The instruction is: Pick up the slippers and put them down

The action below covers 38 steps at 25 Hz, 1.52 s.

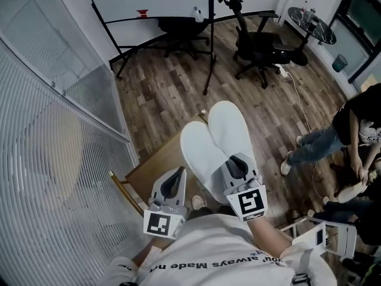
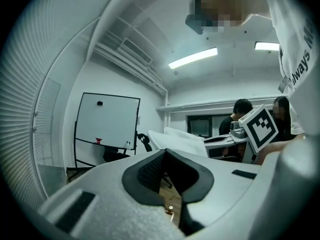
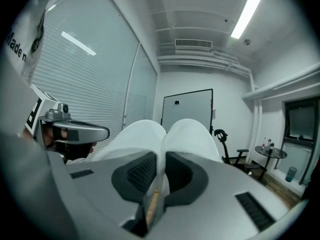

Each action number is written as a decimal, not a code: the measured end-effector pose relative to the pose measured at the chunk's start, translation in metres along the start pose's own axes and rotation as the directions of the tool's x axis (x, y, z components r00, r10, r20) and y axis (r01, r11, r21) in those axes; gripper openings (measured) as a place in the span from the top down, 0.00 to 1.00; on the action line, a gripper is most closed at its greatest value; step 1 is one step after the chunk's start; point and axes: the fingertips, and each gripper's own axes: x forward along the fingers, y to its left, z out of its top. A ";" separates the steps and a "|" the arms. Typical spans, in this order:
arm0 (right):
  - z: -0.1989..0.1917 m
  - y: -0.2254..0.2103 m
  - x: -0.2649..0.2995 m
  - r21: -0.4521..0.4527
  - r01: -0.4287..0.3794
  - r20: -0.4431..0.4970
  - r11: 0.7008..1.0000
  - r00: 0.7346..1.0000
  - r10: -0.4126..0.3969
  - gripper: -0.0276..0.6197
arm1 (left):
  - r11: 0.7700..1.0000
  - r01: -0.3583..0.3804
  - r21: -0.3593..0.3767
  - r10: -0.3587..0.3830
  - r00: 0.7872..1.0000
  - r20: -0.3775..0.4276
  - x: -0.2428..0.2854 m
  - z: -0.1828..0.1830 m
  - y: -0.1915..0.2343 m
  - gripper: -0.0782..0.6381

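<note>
Two white slippers (image 1: 217, 142) are held side by side, toes pointing away from me, above a wooden table (image 1: 158, 165). My right gripper (image 1: 238, 165) is shut on their heel ends. In the right gripper view the slippers (image 3: 165, 134) rise between the dark pads of that gripper (image 3: 159, 176), which press on their edges. My left gripper (image 1: 174, 186) hovers beside them on the left, apart from them. In the left gripper view its jaws (image 2: 167, 176) stand a little open, with only floor showing through the gap, and the slippers (image 2: 175, 140) show to the right.
A ribbed glass partition (image 1: 53, 159) runs close along the left. Ahead stand an office chair (image 1: 262, 46), a light stand (image 1: 209, 46) and a round glass table (image 1: 312, 22). A person (image 1: 351, 130) crouches at the right on the wood floor.
</note>
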 end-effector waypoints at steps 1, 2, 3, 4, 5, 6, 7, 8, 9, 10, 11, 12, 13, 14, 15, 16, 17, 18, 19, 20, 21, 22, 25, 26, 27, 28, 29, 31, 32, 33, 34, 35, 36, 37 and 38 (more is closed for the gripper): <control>-0.002 -0.008 -0.004 0.010 0.027 0.000 1.000 1.000 -0.027 0.90 | 1.000 0.022 -0.002 -0.022 1.000 -0.001 0.006 -0.002 -0.004 0.87; -0.005 -0.016 -0.009 0.019 0.053 -0.001 0.998 0.999 -0.052 0.90 | 0.999 0.044 -0.002 -0.044 0.999 -0.003 0.013 -0.003 -0.009 0.87; -0.008 -0.025 -0.016 0.026 0.076 -0.003 0.997 0.997 -0.076 0.90 | 0.998 0.067 0.000 -0.067 0.998 -0.005 0.020 -0.003 -0.017 0.87; -0.010 -0.036 -0.026 0.032 0.098 -0.005 0.995 0.995 -0.098 0.90 | 0.996 0.088 0.001 -0.088 0.996 -0.009 0.029 -0.002 -0.029 0.87; -0.013 -0.050 -0.037 0.037 0.119 -0.008 0.992 0.993 -0.119 0.90 | 0.994 0.108 0.003 -0.108 0.994 -0.012 0.038 -0.001 -0.042 0.87; -0.015 -0.064 -0.049 0.040 0.141 -0.010 0.989 0.990 -0.140 0.90 | 0.992 0.128 0.007 -0.128 0.992 -0.010 0.047 0.002 -0.057 0.87; -0.018 -0.078 -0.060 0.044 0.163 -0.012 0.986 0.987 -0.163 0.90 | 0.989 0.148 0.013 -0.148 0.989 -0.006 0.057 0.003 -0.070 0.87; -0.020 -0.092 -0.071 0.047 0.187 -0.013 0.981 0.982 -0.187 0.90 | 0.985 0.170 0.018 -0.170 0.985 -0.004 0.067 0.005 -0.083 0.87; -0.023 -0.105 -0.082 0.051 0.212 -0.014 0.976 0.977 -0.211 0.90 | 0.981 0.193 0.021 -0.193 0.981 -0.004 0.076 0.005 -0.097 0.87; -0.026 -0.117 -0.093 0.054 0.236 -0.015 0.970 0.972 -0.235 0.90 | 0.976 0.216 0.022 -0.216 0.976 -0.004 0.084 0.005 -0.110 0.87; -0.029 -0.129 -0.105 0.054 0.257 -0.016 0.965 0.966 -0.257 0.90 | 0.970 0.240 0.023 -0.240 0.971 -0.004 0.091 0.004 -0.124 0.87; -0.033 -0.140 -0.116 0.050 0.278 -0.018 0.959 0.961 -0.277 0.90 | 0.964 0.264 0.024 -0.264 0.964 -0.005 0.098 0.004 -0.138 0.87; -0.036 -0.151 -0.128 0.049 0.298 -0.020 0.953 0.955 -0.297 0.90 | 0.957 0.288 0.025 -0.287 0.958 -0.004 0.105 0.005 -0.152 0.87; -0.038 -0.162 -0.139 0.056 0.319 -0.022 0.946 0.948 -0.318 0.90 | 0.950 0.310 0.026 -0.310 0.951 -0.004 0.112 0.006 -0.166 0.87; -0.040 -0.173 -0.149 0.066 0.341 -0.025 0.938 0.940 -0.340 0.90 | 0.943 0.333 0.028 -0.333 0.943 -0.003 0.119 0.007 -0.179 0.87; -0.042 -0.183 -0.160 0.073 0.363 -0.026 0.929 0.932 -0.362 0.90 | 0.934 0.355 0.031 -0.355 0.935 -0.003 0.126 0.008 -0.192 0.87; -0.044 -0.193 -0.170 0.079 0.384 -0.028 0.920 0.923 -0.383 0.90 | 0.925 0.377 0.034 -0.378 0.926 -0.003 0.133 0.010 -0.205 0.87; -0.046 -0.203 -0.181 0.084 0.405 -0.029 0.910 0.914 -0.404 0.90 | 0.916 0.399 0.037 -0.399 0.917 -0.005 0.139 0.010 -0.218 0.87; -0.049 -0.213 -0.193 0.089 0.426 -0.031 0.900 0.905 -0.425 0.90 | 0.907 0.419 0.040 -0.419 0.908 -0.007 0.146 0.010 -0.232 0.87; -0.052 -0.223 -0.204 0.093 0.446 -0.034 0.890 0.895 -0.445 0.90 | 0.898 0.437 0.042 -0.437 0.899 -0.009 0.152 0.010 -0.245 0.87; -0.055 -0.232 -0.216 0.098 0.465 -0.038 0.880 0.885 -0.464 0.90 | 0.890 0.454 0.044 -0.455 0.891 -0.009 0.157 0.010 -0.258 0.87; -0.060 -0.241 -0.228 0.103 0.483 -0.042 0.869 0.875 -0.482 0.90 | 0.881 0.470 0.046 -0.470 0.882 -0.009 0.163 0.010 -0.271 0.87; -0.074 -0.262 -0.264 0.118 0.537 -0.057 0.835 0.843 -0.534 0.90 | 0.856 0.514 0.054 -0.514 0.858 -0.015 0.174 0.005 -0.308 0.87; -0.079 -0.268 -0.276 0.120 0.554 -0.063 0.824 0.832 -0.551 0.90 | 0.847 0.528 0.057 -0.528 0.849 -0.017 0.178 0.003 -0.321 0.87; -0.084 -0.275 -0.288 0.119 0.571 -0.069 0.812 0.821 -0.567 0.90 | 0.838 0.543 0.058 -0.542 0.840 -0.019 0.182 0.001 -0.333 0.87; -0.089 -0.281 -0.300 0.116 0.586 -0.075 0.802 0.810 -0.581 0.90 | 0.829 0.557 0.058 -0.557 0.831 -0.021 0.185 -0.001 -0.345 0.87; -0.093 -0.288 -0.311 0.116 0.601 -0.082 0.791 0.799 -0.596 0.90 | 0.819 0.572 0.057 -0.571 0.820 -0.023 0.189 -0.002 -0.357 0.87; -0.100 -0.299 -0.332 0.122 0.633 -0.095 0.765 0.774 -0.626 0.90 | 0.797 0.601 0.057 -0.601 0.799 -0.026 0.196 -0.004 -0.379 0.87; -0.102 -0.304 -0.341 0.124 0.647 -0.102 0.752 0.762 -0.639 0.90 | 0.786 0.616 0.057 -0.615 0.788 -0.026 0.199 -0.004 -0.389 0.87; -0.105 -0.308 -0.350 0.129 0.662 -0.107 0.738 0.749 -0.653 0.90 | 0.775 0.629 0.057 -0.629 0.777 -0.025 0.202 -0.005 -0.399 0.87; -0.107 -0.312 -0.359 0.134 0.676 -0.113 0.724 0.737 -0.667 0.90 | 0.765 0.641 0.057 -0.641 0.767 -0.025 0.204 -0.005 -0.408 0.87; -0.110 -0.315 -0.367 0.136 0.690 -0.118 0.711 0.724 -0.680 0.90 | 0.755 0.654 0.057 -0.654 0.756 -0.024 0.206 -0.006 -0.416 0.87; -0.112 -0.318 -0.375 0.136 0.704 -0.123 0.697 0.710 -0.693 0.90 | 0.744 0.666 0.057 -0.666 0.745 -0.023 0.208 -0.006 -0.424 0.87; -0.115 -0.320 -0.382 0.136 0.719 -0.130 0.682 0.695 -0.707 0.90 | 0.732 0.679 0.056 -0.679 0.734 -0.023 0.210 -0.007 -0.431 0.87; -0.118 -0.322 -0.389 0.136 0.732 -0.136 0.667 0.681 -0.720 0.90 | 0.720 0.692 0.055 -0.692 0.721 -0.024 0.212 -0.007 -0.438 0.87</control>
